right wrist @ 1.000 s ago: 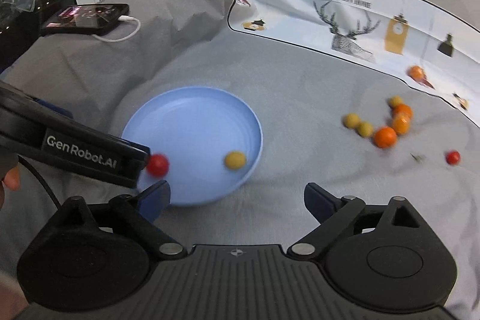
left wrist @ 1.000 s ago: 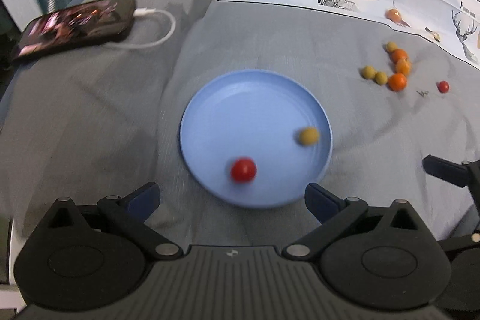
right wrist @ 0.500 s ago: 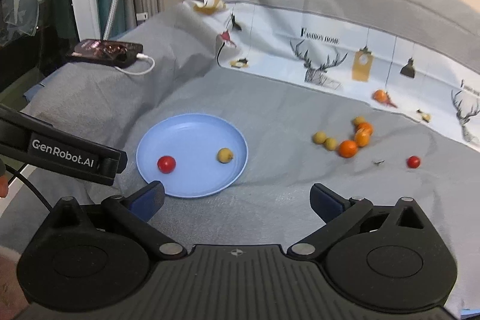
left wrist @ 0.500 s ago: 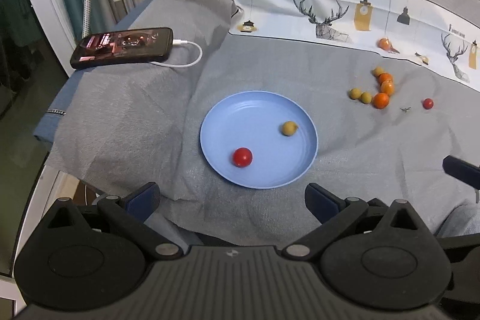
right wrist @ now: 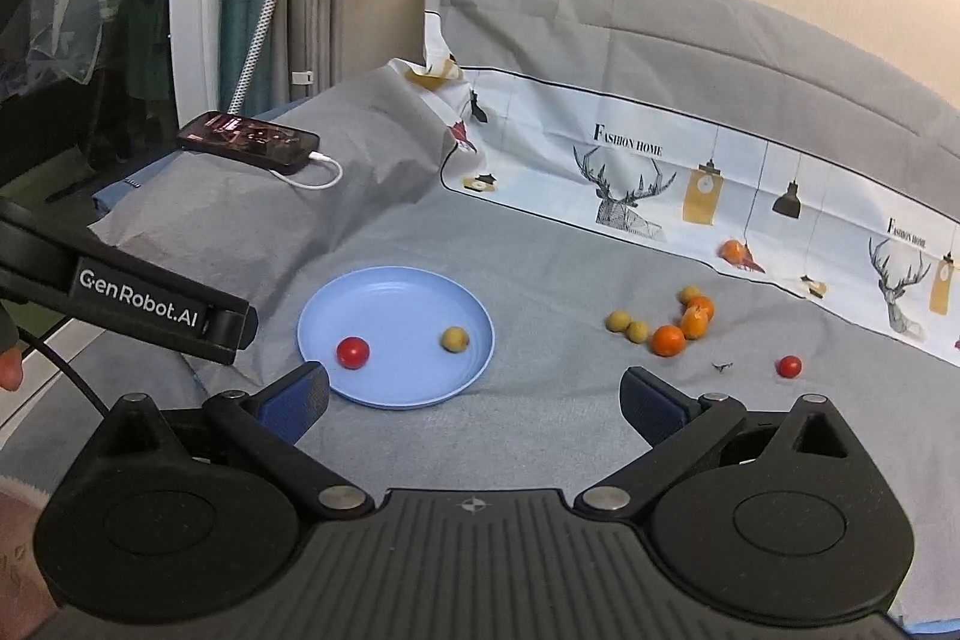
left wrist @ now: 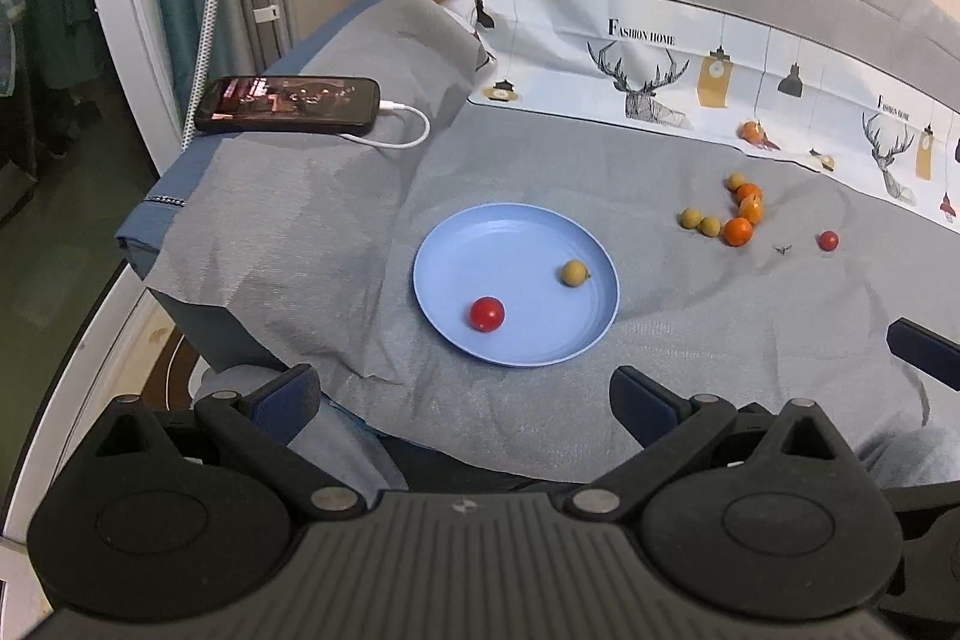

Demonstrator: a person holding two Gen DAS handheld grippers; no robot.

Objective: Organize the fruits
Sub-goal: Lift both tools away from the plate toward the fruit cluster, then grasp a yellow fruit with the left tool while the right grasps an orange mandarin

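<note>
Both the left gripper (left wrist: pixel 462 391) and right gripper (right wrist: pixel 474 394) are held open and empty, short of the blue plate (right wrist: pixel 360 292) ahead; loose fruits (right wrist: pixel 666 340) beyond-right await collection.

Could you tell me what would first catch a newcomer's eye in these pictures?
The round light-blue plate on the grey bedsheet, holding one red cherry tomato and one yellow-green round fruit. To its right lies a loose cluster of orange and yellow fruits; a lit black smartphone charges far left.
</note>
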